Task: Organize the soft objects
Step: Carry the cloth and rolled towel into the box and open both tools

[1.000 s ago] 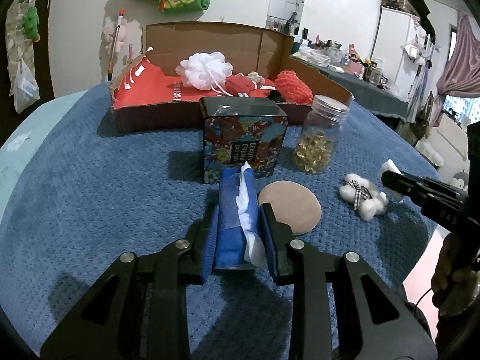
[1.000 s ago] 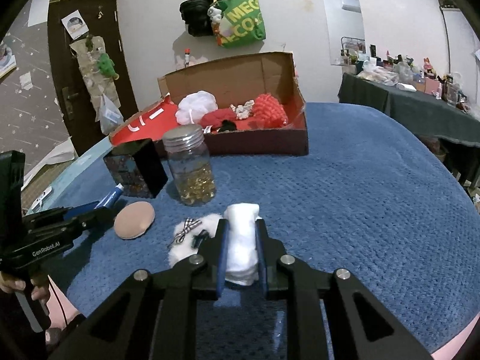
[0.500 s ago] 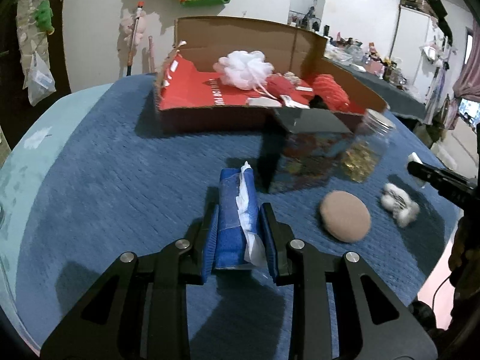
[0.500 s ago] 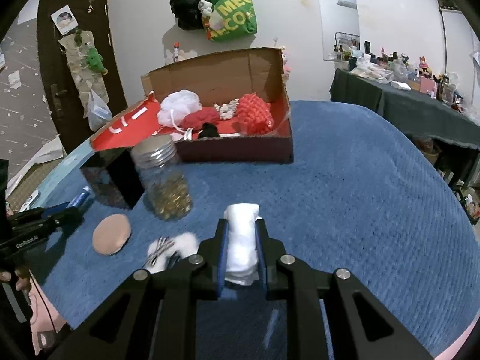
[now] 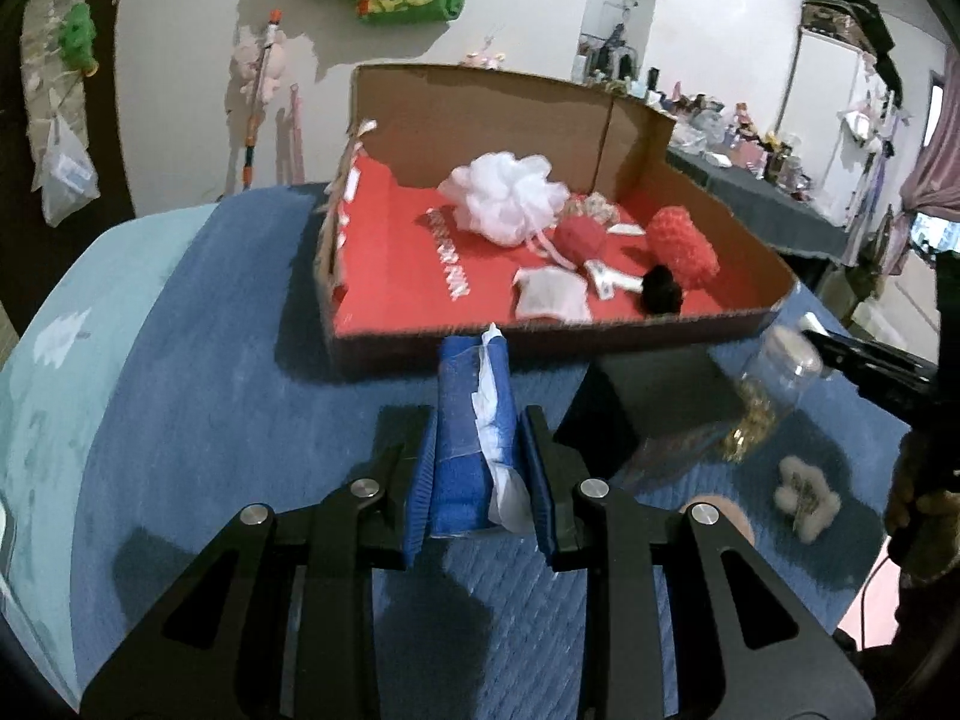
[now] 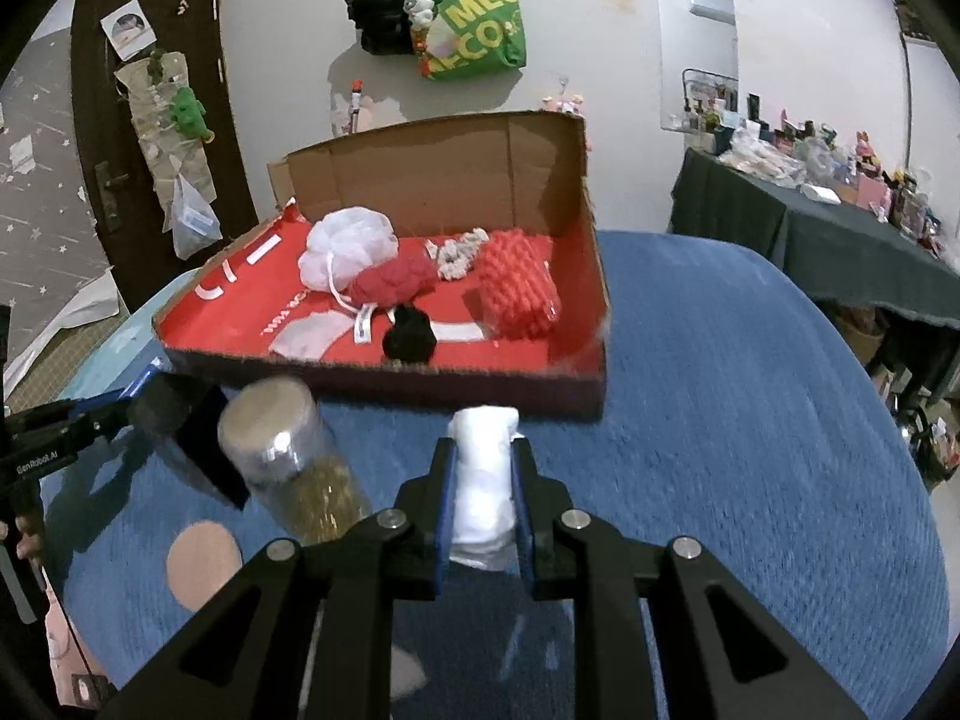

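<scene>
Soft blue folded cloth with a white tissue-like layer (image 5: 474, 432) sits pinched between the blue-padded jaws of the left gripper (image 5: 477, 450), held above the blue textured tablecloth (image 5: 210, 360) just short of the near wall of the open cardboard box with a red floor (image 5: 600, 348); in the left wrist view the box holds a white mesh bath pouf (image 5: 504, 195), a red knitted bundle (image 5: 581, 237), a red woolly roll (image 5: 684, 246), a small black pom-pom (image 5: 660, 294) and a flat white pad (image 5: 549, 297). To the right of the cloth stand a dark square tin (image 5: 654, 396) and a blurred clear glass jar of golden beads (image 5: 762, 402), with a fluffy white puff (image 5: 804, 495) lying on the tablecloth beyond them and the black right gripper (image 5: 870, 360) entering at the frame's right edge. In the right wrist view, the right gripper (image 6: 483, 480) is clamped on a rolled white soft cloth (image 6: 483, 480), carried above the tablecloth in front of the box's near right corner. The jar (image 6: 294, 468) stands to its left beside the dark tin, a round tan pad (image 6: 204, 555) lies flat on the tablecloth below the jar, and the left gripper (image 6: 114, 411) shows at the far left edge with the blue cloth's tip (image 6: 146, 378) between its jaws.
</scene>
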A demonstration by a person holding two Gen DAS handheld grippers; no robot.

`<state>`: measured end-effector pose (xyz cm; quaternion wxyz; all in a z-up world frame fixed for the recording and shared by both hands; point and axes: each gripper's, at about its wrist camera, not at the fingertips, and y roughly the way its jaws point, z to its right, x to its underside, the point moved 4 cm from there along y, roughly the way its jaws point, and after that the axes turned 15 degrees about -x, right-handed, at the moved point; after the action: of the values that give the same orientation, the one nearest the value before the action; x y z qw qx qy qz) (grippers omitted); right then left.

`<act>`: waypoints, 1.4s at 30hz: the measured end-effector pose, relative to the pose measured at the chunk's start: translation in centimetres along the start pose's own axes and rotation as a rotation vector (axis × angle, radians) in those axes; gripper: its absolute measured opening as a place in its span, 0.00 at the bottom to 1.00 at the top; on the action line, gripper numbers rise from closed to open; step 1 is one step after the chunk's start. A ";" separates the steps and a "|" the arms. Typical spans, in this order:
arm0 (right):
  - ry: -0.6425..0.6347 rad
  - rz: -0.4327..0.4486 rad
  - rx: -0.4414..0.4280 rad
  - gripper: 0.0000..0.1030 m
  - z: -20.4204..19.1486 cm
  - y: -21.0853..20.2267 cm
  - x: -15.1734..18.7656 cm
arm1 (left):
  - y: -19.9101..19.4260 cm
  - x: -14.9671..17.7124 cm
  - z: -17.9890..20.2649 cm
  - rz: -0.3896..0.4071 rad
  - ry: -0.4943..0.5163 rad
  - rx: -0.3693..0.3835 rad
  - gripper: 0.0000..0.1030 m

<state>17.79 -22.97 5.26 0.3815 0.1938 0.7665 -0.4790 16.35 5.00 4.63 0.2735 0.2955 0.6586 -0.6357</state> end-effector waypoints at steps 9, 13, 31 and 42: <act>-0.067 -0.051 -0.031 0.19 -0.1 3.4 -4.4 | 2.2 -4.2 2.1 -0.019 0.075 0.081 0.25; -0.091 -0.112 -0.034 0.19 0.2 5.6 -5.7 | 4.1 -5.9 2.8 -0.049 0.116 0.095 0.25; -0.067 -0.363 -0.041 0.19 2.8 12.4 -7.4 | 11.1 -8.2 3.7 -0.226 0.216 0.054 0.25; -0.102 -0.363 -0.020 0.20 2.9 13.7 -7.7 | 12.8 -8.1 3.6 -0.261 0.220 0.032 0.25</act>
<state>32.85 -18.63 2.42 0.3293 0.0239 0.7732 -0.5415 31.23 1.27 1.76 0.1101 0.2797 0.7071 -0.6400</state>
